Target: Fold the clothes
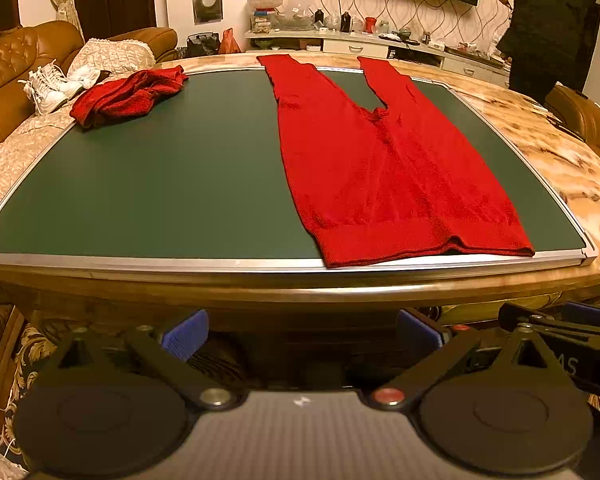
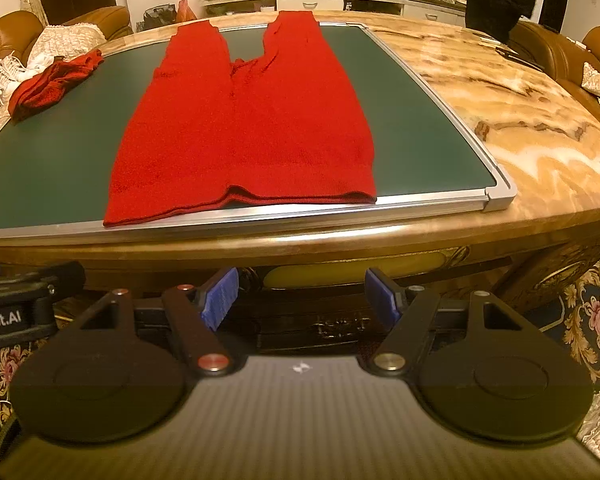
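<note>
Red knit trousers (image 1: 384, 168) lie flat on a green mat (image 1: 172, 176), waistband at the near edge, legs pointing away; they also show in the right wrist view (image 2: 244, 120). A crumpled red garment (image 1: 128, 96) lies at the mat's far left, also seen in the right wrist view (image 2: 52, 80). My left gripper (image 1: 302, 334) is open and empty, below the table's near edge. My right gripper (image 2: 300, 296) is open and empty, also below the near edge, in front of the waistband.
The mat sits on a marble-topped table (image 2: 520, 120) with a wooden rim. A sofa with white shoes (image 1: 48, 84) stands at the left. A person in dark clothes (image 1: 548, 28) stands beyond the far right. A cluttered sideboard (image 1: 340, 36) lines the back wall.
</note>
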A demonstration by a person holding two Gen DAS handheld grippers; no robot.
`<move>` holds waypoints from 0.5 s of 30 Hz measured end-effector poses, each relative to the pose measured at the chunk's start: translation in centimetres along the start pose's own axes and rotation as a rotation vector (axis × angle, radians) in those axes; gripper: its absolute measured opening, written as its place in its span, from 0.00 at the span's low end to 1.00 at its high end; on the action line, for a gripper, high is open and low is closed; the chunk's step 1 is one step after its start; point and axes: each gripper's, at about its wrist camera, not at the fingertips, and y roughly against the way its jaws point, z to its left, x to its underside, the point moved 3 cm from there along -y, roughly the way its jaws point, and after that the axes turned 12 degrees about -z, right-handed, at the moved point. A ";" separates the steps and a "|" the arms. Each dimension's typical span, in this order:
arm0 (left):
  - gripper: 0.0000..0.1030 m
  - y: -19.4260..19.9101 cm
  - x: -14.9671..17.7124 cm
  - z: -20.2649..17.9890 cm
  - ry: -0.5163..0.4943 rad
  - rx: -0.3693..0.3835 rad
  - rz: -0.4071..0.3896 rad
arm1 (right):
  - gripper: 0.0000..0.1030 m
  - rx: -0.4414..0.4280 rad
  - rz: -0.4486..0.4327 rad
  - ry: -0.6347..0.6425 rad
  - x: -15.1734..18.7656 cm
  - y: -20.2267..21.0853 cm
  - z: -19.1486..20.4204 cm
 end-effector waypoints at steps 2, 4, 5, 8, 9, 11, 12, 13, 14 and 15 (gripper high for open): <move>1.00 0.0 0.0 0.0 0.000 -0.001 0.000 | 0.76 -0.001 -0.001 0.004 0.0 0.0 0.1; 1.00 -0.1 0.0 0.0 0.001 0.000 0.001 | 0.76 -0.002 0.000 0.003 0.0 0.0 0.0; 1.00 -0.1 0.0 0.0 0.001 0.000 0.001 | 0.76 -0.003 0.001 0.002 0.0 -0.1 0.0; 1.00 -0.1 0.0 0.0 -0.001 -0.004 0.002 | 0.76 -0.002 0.000 0.006 0.0 -0.1 0.1; 1.00 -0.1 0.0 0.0 -0.001 -0.004 0.001 | 0.76 -0.001 -0.001 0.007 0.0 -0.1 0.1; 1.00 -0.2 -0.1 0.0 -0.001 -0.004 0.001 | 0.76 -0.001 -0.002 0.009 0.0 -0.1 0.1; 1.00 -0.2 -0.1 0.0 -0.002 -0.005 0.001 | 0.76 0.000 -0.002 0.010 0.0 -0.1 0.1; 1.00 -0.2 -0.1 0.0 -0.002 -0.005 0.001 | 0.76 0.000 -0.001 0.010 0.0 -0.1 0.1; 1.00 -0.2 -0.1 0.0 -0.003 -0.005 0.002 | 0.76 -0.001 -0.001 0.012 0.0 -0.2 0.1; 1.00 -0.2 -0.1 0.0 -0.004 -0.006 0.002 | 0.76 -0.001 0.000 0.014 0.0 -0.2 0.2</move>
